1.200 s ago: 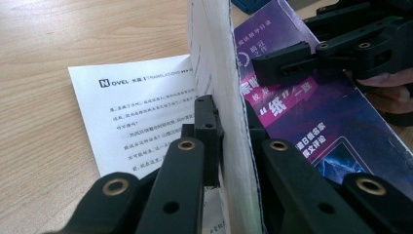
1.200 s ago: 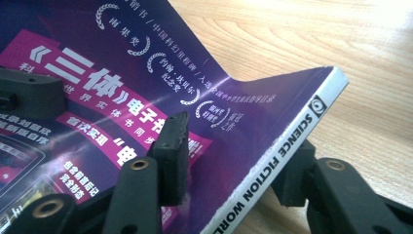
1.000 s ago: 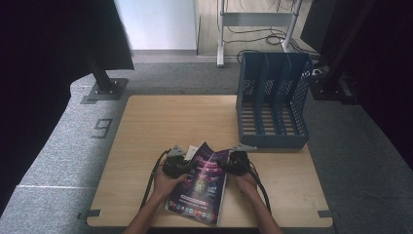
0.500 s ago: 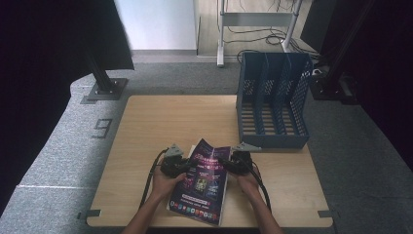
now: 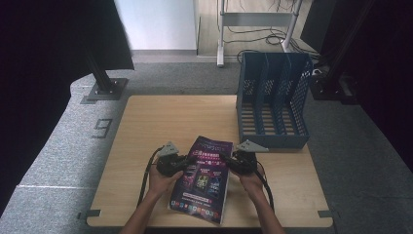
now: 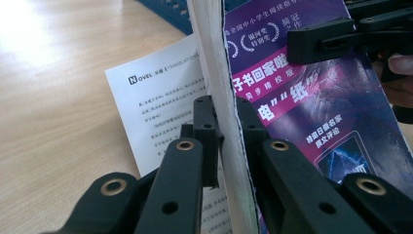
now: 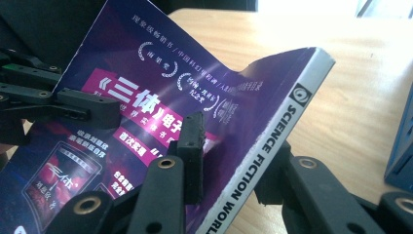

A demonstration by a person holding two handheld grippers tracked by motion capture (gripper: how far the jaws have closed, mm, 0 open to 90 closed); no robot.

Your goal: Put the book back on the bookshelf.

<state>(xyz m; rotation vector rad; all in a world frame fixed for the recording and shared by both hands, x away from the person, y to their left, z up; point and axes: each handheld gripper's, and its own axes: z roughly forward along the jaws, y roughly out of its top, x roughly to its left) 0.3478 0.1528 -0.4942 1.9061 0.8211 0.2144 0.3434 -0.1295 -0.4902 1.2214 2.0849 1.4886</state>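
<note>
- Nearest, at the lower edge of the high view, a person's two forearms come in; each hand holds a gripper against a purple magazine point(image 5: 202, 178) lying over the front middle of the wooden tabletop point(image 5: 160, 122).
- The left gripper point(image 5: 181, 163) grips the magazine's left edge; the left gripper view shows its jaws pinching the thick block of pages, with a white printed page point(image 6: 160, 107) opened out toward the tabletop on one side and the purple cover on the other.
- The right gripper point(image 5: 233, 163) grips the magazine's right edge; the right gripper view shows one of its jaws on the cover and the other beneath the white spine lettered "SCIENCE FICTION WORLD", pinching it; these jaws have just been closing; the cover buckles upward there, which the high view does not reveal.
- Each gripper view also shows the other gripper's jaws on the far side of the cover.
- Farther back at the right stands a blue slotted file rack point(image 5: 272, 105), well apart from the magazine.
</note>
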